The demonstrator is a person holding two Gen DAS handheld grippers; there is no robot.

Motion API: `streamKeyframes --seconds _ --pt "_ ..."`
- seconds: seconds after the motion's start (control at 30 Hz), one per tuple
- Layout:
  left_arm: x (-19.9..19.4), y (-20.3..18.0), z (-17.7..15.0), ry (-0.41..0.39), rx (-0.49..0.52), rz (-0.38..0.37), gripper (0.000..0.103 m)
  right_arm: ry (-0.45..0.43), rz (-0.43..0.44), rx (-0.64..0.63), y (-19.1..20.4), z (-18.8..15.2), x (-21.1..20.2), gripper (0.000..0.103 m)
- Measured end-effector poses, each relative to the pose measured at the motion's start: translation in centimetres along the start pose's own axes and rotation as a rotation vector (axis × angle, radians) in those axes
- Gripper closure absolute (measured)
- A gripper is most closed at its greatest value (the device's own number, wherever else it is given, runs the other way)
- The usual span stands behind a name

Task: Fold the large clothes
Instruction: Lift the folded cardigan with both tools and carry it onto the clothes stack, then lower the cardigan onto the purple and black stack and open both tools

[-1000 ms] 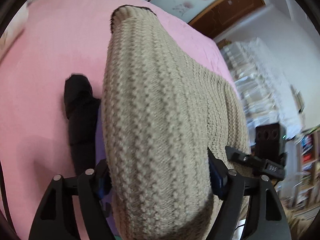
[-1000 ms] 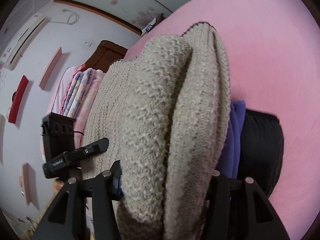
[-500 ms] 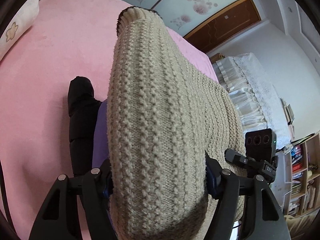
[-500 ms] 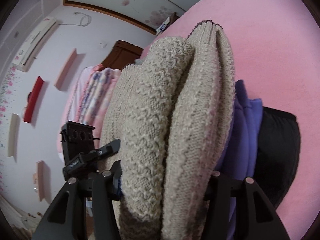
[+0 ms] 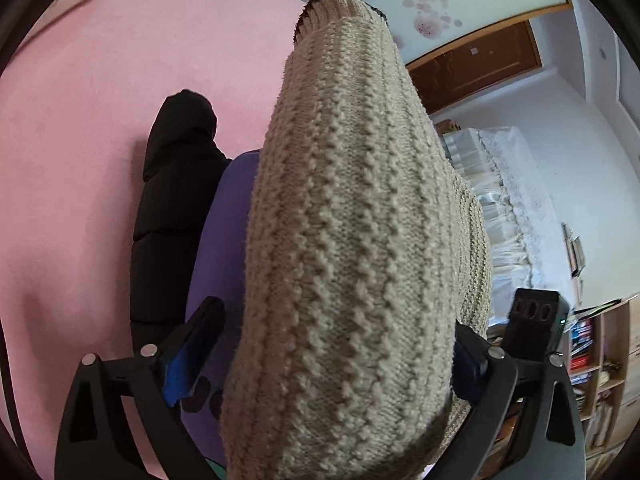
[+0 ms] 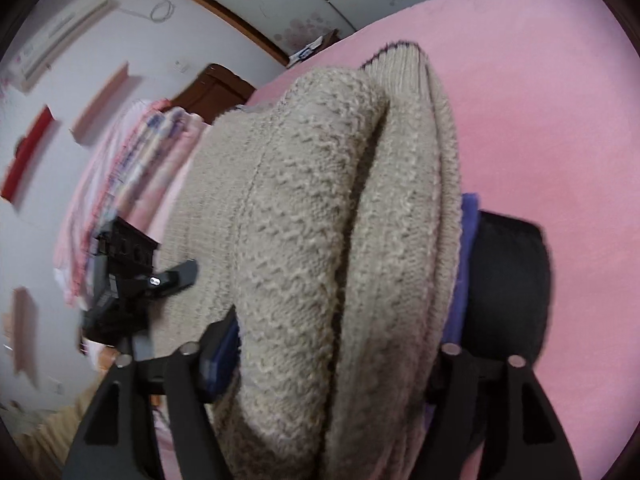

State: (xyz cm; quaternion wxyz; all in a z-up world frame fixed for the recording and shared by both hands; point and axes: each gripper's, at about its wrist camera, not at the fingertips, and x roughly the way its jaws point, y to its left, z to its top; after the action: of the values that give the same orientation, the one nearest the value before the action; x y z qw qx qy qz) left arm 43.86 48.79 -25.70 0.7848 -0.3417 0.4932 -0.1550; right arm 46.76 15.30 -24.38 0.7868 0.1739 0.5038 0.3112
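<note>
A folded beige knit sweater (image 5: 352,240) fills the middle of the left wrist view and lies between my left gripper's (image 5: 332,360) fingers. The left jaws stand wide, and a gap shows beside the blue-padded left finger (image 5: 192,356). In the right wrist view the same sweater (image 6: 320,240) bulges in thick folds between my right gripper's (image 6: 328,356) fingers, which stand wide around it. Under the sweater lie a purple garment (image 5: 224,232) and a black puffy garment (image 5: 172,208) on the pink bed (image 5: 80,120).
The purple garment (image 6: 466,248) and black garment (image 6: 508,280) also show in the right wrist view on the pink bed (image 6: 540,120). The other gripper (image 5: 532,320) shows at the right, and likewise in the right wrist view (image 6: 128,276). Shelves, a door and stacked bedding stand beyond the bed.
Both cameras have tilted. The left jaws have opened, and a gap now shows at the left finger. More of the purple and black garments shows under the sweater.
</note>
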Motion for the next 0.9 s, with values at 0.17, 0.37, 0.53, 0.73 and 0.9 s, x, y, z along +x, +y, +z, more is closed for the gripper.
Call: streamKeyframes --seconds 0.17,0.37,0.53,0.73,0.9 --pt "-1.5 -2.2 -0.5 -0.046 0.119 0.146 0.002 0.005 -0.111 -0.099 1.9 0.3 -1.5 0.025" --pt "-3.6 -4.6 -0.9 -0.090 0.152 0.276 0.002 -0.031 -0.191 -0.152 3.7 0.2 -3.3 0.025" --pt "-5.4 -6.1 -2.2 -0.130 0.208 0.342 0.002 -0.064 -0.218 -0.160 4.2 -0.7 -4.7 0.025" --pt "-7.2 -8.4 -4.8 -0.190 0.270 0.378 0.002 -0.101 -0.233 -0.184 5.1 -2.2 -6.3 0.025" --pt "-8.8 -11.2 -7.3 -0.241 0.297 0.368 0.002 -0.117 -0.243 -0.187 5.6 -3.6 -7.6 0.025"
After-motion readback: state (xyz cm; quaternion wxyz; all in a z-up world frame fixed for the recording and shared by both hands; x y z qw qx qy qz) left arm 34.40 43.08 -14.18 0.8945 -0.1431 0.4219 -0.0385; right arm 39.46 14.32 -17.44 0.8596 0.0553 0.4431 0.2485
